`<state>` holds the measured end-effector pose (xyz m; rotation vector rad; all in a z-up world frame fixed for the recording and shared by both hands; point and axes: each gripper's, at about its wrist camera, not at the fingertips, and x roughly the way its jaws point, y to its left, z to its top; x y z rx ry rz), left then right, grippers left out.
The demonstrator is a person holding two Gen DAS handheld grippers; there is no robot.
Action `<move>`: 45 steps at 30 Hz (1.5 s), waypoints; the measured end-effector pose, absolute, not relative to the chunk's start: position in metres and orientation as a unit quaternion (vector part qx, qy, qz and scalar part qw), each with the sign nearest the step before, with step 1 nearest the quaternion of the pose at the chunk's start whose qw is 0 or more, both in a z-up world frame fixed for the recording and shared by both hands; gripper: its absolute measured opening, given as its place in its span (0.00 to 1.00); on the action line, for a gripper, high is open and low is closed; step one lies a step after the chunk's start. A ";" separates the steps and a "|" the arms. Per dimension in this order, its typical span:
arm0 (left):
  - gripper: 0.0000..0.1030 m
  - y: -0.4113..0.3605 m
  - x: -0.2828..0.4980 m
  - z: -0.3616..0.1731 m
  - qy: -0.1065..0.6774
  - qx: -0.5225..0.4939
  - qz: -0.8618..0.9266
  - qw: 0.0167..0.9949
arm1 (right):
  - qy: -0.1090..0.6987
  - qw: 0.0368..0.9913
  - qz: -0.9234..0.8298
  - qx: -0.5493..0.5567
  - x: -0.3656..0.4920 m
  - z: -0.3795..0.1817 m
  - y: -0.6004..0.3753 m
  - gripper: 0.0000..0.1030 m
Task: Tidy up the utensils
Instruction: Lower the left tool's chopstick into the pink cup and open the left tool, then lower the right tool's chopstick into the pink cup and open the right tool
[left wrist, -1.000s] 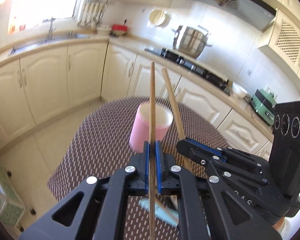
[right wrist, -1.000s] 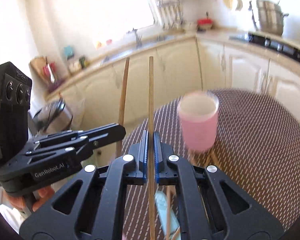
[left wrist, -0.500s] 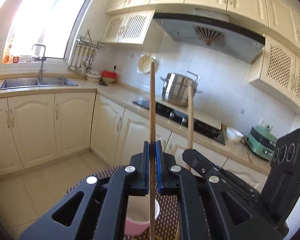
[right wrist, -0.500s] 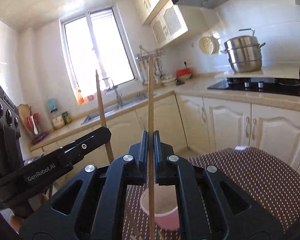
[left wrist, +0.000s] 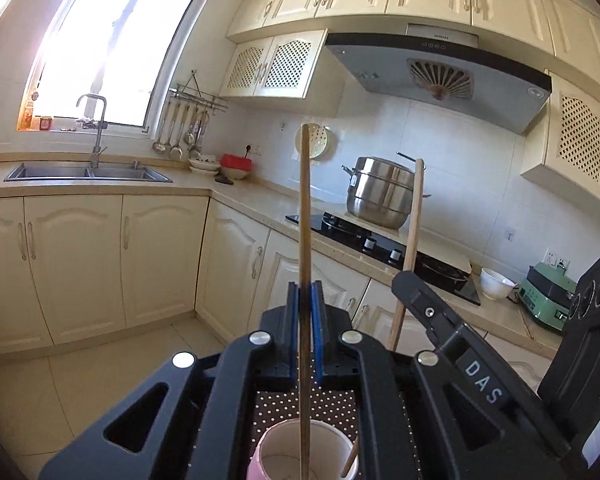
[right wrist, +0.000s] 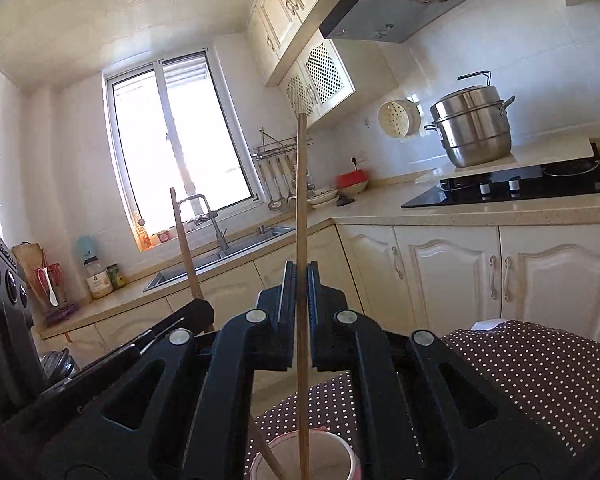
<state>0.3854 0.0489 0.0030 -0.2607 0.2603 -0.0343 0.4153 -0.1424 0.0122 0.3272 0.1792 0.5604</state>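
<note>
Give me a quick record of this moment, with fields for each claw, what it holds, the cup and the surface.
left claw: shut on a chopstick
right claw: shut on second chopstick
chopsticks: both upright, lower ends inside the cup
pink cup: below both claws, on the cloth
dotted tablecloth: brown with white dots

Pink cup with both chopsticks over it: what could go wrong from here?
1. Both chopsticks' lower ends already sit inside the pink cup; sideways pull from either gripper could tip it.
2. The left chopstick and right chopstick are pinched low, so they may pivot and drop askew.
</note>
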 end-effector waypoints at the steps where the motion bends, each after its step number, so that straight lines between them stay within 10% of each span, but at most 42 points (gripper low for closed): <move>1: 0.06 0.049 0.386 -0.001 0.133 -0.127 -0.014 0.983 | 0.087 0.945 0.274 0.156 0.415 0.009 -0.141 0.06; 10: 0.07 0.053 0.381 -0.024 0.170 -0.110 0.000 0.979 | 0.101 0.950 0.270 0.123 0.402 -0.008 -0.140 0.06; 15: 0.52 0.051 0.362 -0.022 0.152 -0.089 0.027 0.984 | 0.103 0.954 0.261 0.105 0.386 -0.011 -0.145 0.06; 23: 0.75 0.044 0.325 -0.015 0.113 -0.026 0.078 0.990 | 0.106 0.960 0.246 0.087 0.366 -0.016 -0.151 0.06; 40: 0.79 0.050 0.284 -0.016 0.112 -0.012 0.097 0.989 | 0.137 0.965 0.216 0.062 0.338 -0.034 -0.144 0.08; 45: 0.79 0.054 0.271 -0.015 0.113 -0.018 0.096 0.989 | 0.133 0.967 0.210 0.063 0.325 -0.032 -0.145 0.43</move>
